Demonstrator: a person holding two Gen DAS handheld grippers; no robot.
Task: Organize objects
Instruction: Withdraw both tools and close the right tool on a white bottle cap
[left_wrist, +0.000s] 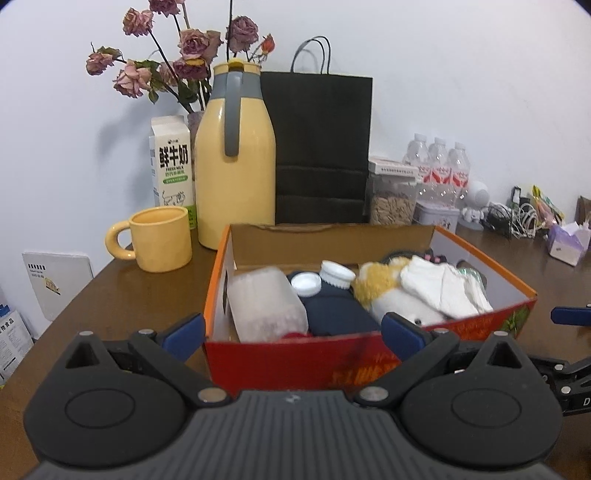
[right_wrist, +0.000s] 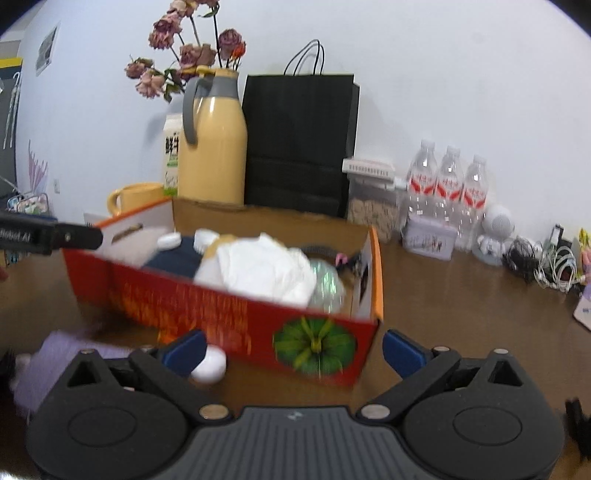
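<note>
Two grippers: both tilted slightly down toward the box (left_wrist: 354, 354)
Left gripper (left_wrist: 291, 328): jaws spread wide, holding nothing
Right gripper (right_wrist: 293, 349): jaws wide apart, empty
Box: on the bench (left_wrist: 122, 295), packed, at 12 o'clock
White cap (right_wrist: 208, 365): beside right gripper's left finger

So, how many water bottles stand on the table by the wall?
3. They stand in a row by the wall: left bottle, middle bottle, right bottle. More may be hidden behind them.
</note>
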